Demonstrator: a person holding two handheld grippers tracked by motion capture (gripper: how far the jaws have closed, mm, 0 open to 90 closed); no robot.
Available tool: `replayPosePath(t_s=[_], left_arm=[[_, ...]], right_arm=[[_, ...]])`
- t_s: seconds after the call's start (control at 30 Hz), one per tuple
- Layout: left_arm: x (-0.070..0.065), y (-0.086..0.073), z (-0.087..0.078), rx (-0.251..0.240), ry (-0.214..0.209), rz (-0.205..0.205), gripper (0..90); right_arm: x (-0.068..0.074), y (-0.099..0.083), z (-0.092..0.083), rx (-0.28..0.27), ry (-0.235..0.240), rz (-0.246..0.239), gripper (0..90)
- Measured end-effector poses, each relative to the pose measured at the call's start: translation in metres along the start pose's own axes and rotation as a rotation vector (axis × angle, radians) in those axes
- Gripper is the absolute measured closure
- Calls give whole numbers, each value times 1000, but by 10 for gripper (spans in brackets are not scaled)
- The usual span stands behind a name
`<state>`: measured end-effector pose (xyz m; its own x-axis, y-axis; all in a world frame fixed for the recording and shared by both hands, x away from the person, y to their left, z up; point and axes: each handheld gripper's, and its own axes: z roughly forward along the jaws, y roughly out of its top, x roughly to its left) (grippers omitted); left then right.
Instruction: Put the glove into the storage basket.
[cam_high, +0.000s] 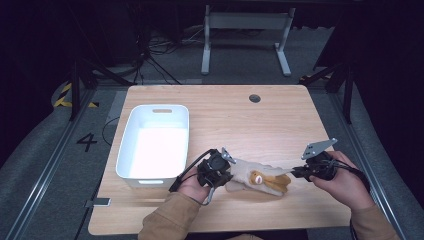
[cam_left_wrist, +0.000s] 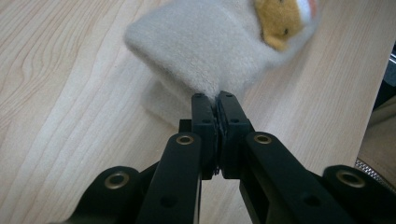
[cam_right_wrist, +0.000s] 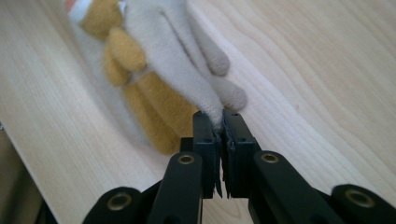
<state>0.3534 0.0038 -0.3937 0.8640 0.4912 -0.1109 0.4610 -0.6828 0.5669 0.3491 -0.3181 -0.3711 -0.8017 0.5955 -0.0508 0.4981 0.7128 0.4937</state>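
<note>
1. Black jaws of the left gripper are clamped on a thin pinch of cream fabric at one end of the plush toy. With so little cloth between them, a tug could pull it free.
2. Jaws of the right gripper are likewise pressed together on the tip of a cream limb of the same plush toy. That grip also looks shallow and may slip if the hands spread apart.
3. From the high view, the plush toy is stretched between the left gripper and the right gripper, near the front edge of the wooden surface. Whether its middle touches the wood or hangs just clear I cannot tell.
4. If one grip fails, the toy would swing from the other and could drop onto the surface or off its near edge.
5. Just beside the left hand sits the white bin. Judging it the likely goal, uneven lifting could drag the toy against its rim.
6. Cables trailing from both grippers could snag the toy's loose legs.
</note>
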Motion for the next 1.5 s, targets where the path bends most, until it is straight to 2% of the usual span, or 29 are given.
replayPosePath(t_s=[0.17,0.33,0.6,0.87,1.0,1.03,1.1,1.23,1.43,1.47,1.5], left_arm=[[-4,-3,2,10,5,5,877],[-7,-5,5,26,0,7,877],[-7,-11,19,94,-17,1,877],[-7,-13,30,131,-10,4,875],[-6,-13,30,128,-12,3,875],[-6,-14,30,127,-11,1,875],[-6,-13,30,126,-11,1,875],[-5,-13,29,122,-17,0,871],[-5,-13,29,122,-22,-6,869],[-5,-13,29,122,-24,-5,869],[-5,-13,29,122,-25,-7,868]], right_arm=[[-4,6,-2,-58,-39,17,859],[-9,9,2,-79,-52,32,859],[-16,12,24,-50,-39,27,858],[-20,8,39,-19,-24,35,857],[-21,7,45,-11,-24,25,852],[-21,7,47,-5,-24,23,844],[-23,5,51,7,-45,-9,760],[-27,3,46,3,-47,-2,754],[-29,2,27,-13,-60,50,856],[-28,2,26,-18,-51,47,871],[-26,4,27,-24,-13,42,888]])
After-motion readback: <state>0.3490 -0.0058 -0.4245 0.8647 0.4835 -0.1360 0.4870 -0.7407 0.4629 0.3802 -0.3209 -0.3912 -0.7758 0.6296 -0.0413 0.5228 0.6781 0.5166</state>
